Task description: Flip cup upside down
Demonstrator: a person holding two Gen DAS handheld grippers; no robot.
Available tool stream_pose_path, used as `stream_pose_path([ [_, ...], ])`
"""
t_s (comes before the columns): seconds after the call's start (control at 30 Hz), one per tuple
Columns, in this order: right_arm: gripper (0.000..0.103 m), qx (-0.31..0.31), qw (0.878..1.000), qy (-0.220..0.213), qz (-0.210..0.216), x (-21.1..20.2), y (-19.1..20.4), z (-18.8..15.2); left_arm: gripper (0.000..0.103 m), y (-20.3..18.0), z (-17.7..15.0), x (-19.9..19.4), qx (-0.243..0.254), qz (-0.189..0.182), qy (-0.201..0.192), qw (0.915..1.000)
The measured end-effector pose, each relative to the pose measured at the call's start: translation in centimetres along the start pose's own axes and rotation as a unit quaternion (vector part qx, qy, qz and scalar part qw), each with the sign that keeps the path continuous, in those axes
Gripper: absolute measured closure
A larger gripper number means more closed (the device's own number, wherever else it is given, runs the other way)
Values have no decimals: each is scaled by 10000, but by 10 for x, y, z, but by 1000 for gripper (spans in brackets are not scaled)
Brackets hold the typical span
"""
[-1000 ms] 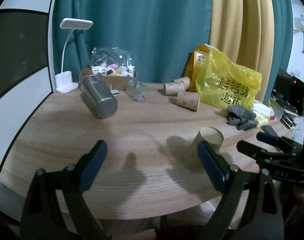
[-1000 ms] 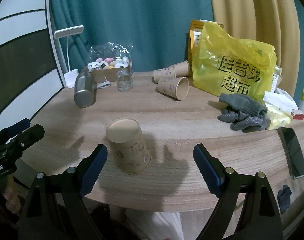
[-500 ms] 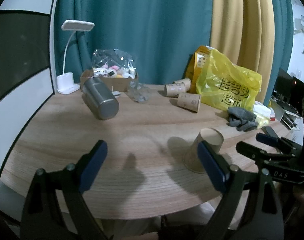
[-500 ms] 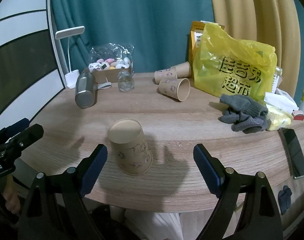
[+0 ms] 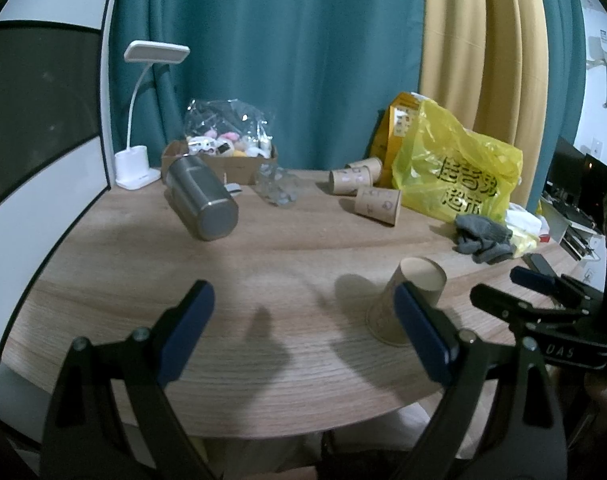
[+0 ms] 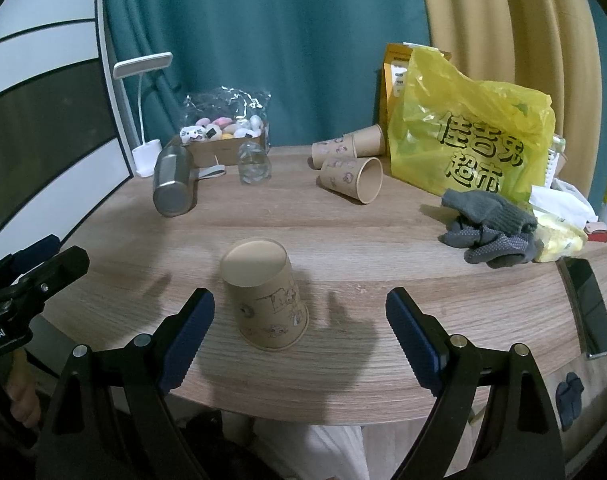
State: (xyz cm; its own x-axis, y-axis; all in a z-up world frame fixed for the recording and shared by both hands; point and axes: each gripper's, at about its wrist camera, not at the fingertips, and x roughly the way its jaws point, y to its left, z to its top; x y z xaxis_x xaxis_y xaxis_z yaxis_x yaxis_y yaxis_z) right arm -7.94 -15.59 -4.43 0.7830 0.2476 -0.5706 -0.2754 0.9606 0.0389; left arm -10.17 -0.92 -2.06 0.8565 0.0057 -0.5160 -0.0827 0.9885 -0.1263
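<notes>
A brown paper cup (image 6: 263,294) stands upside down, base up, near the front edge of the wooden table (image 6: 343,232). It also shows in the left wrist view (image 5: 407,300), partly behind my left gripper's right finger. My right gripper (image 6: 299,336) is open and empty, just in front of the cup, which sits between its fingers and nearer the left one. My left gripper (image 5: 303,332) is open and empty, left of the cup.
Several paper cups (image 6: 351,180) lie on their sides at the back, next to a yellow plastic bag (image 6: 467,144). A steel tumbler (image 6: 173,184) lies at the left, near a box of toys (image 6: 219,136) and a white lamp (image 6: 143,120). Grey gloves (image 6: 487,228) and a phone (image 6: 587,304) are at the right.
Both grippers have drawn back and risen slightly, so the table looks a little farther. The cup has not moved.
</notes>
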Motion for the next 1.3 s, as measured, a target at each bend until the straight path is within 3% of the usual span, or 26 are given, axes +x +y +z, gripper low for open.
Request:
stream_pose_path([
  [1.3,13,18,10000,15,33,-1,7,3,10,4,1,-2,-18,-6,0,10000],
])
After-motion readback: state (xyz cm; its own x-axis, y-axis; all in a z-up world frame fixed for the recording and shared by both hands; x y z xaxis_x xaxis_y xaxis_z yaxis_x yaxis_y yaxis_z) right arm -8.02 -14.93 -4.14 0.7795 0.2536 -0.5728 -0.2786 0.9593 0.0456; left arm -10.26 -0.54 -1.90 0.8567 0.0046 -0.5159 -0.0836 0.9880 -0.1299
